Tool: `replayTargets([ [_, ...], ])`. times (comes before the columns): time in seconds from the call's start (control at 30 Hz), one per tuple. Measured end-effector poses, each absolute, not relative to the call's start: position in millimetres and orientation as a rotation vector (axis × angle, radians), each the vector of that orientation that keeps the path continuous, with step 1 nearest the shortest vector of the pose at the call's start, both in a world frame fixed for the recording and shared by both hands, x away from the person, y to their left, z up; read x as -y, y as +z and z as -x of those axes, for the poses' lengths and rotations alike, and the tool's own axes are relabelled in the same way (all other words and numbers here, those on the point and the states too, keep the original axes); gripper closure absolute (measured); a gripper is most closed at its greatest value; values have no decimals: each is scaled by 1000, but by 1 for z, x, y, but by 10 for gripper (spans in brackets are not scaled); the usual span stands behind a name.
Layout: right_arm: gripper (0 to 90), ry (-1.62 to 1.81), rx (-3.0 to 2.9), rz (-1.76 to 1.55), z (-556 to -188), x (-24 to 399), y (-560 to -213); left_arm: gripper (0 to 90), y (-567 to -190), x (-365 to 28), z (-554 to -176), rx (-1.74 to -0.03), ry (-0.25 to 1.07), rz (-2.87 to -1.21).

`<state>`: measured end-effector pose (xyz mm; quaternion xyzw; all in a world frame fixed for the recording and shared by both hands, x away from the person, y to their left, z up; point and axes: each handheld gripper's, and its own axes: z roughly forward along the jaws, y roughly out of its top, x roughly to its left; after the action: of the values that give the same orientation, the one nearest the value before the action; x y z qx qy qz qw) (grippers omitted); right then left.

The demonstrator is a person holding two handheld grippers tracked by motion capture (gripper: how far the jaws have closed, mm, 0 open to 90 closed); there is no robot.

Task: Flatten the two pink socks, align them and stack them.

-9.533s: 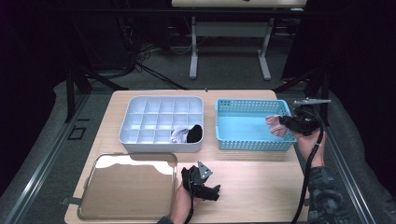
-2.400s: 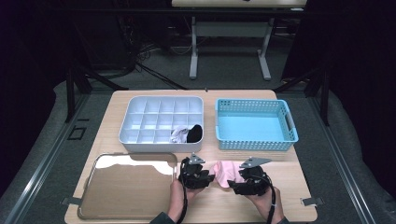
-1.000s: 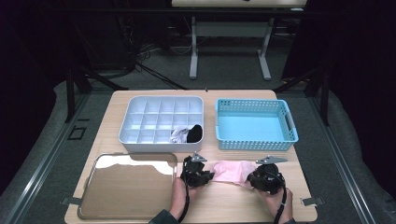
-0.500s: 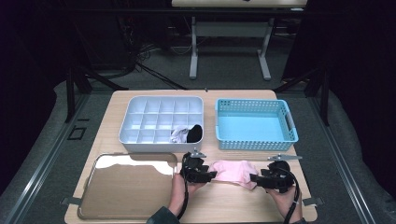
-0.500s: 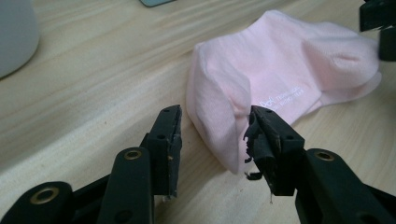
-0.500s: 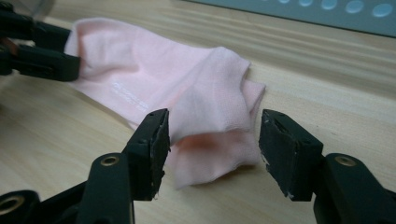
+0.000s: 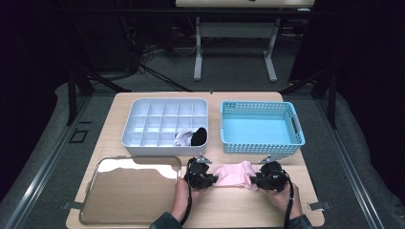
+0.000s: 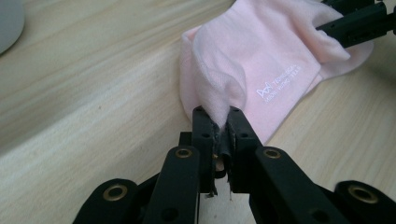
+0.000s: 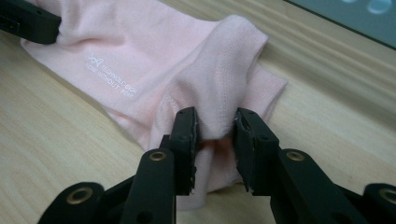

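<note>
my left gripper (image 8: 218, 122) pinches one end of the pink sock (image 8: 261, 60) tight; my right gripper (image 9: 215, 128) has just been closing, a fold bunched between its jaws.

Pink sock (image 7: 232, 174), centre-bottom of the high view, w/ small white logo print. Both grippers black: left gripper (image 7: 206, 180), right gripper (image 7: 260, 181). Table (image 7: 157, 98) pale wood grain. Grey-white divided box (image 7: 162, 119) upper left holds 1 white & 1 black sock. Blue mesh basket (image 7: 260, 125) upper right. Shiny brown tray (image 7: 131, 195) lower left.
</note>
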<state>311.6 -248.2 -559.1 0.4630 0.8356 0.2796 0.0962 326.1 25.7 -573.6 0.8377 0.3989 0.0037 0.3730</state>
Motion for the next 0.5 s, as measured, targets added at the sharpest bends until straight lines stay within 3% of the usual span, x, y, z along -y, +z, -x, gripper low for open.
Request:
replayTargets([
  [0.13, 680, 803, -2504, -1333, -313, 243, -558, 844, -574, -34, -320, -1044, -3, -2130],
  [0.27, 595, 791, -2545, -1301, -311, 238, -555, 836, -573, -40, -316, -1049, -2, -2129],
  [0.3, 546, 837, -2536, -1358, -310, 244, -551, 801, -572, -42, -315, -1055, 8, -2124],
  [0.37, 539, 913, -2503, -1422, -309, 250, -546, 733, -569, -43, -314, -1057, 35, -2101],
  [0.43, 537, 995, -2456, -1469, -308, 255, -542, 600, -565, -44, -313, -1064, 77, -2092],
  [0.5, 543, 978, -2426, -1497, -309, 254, -540, 585, -560, -45, -312, -1051, 121, -2082],
])
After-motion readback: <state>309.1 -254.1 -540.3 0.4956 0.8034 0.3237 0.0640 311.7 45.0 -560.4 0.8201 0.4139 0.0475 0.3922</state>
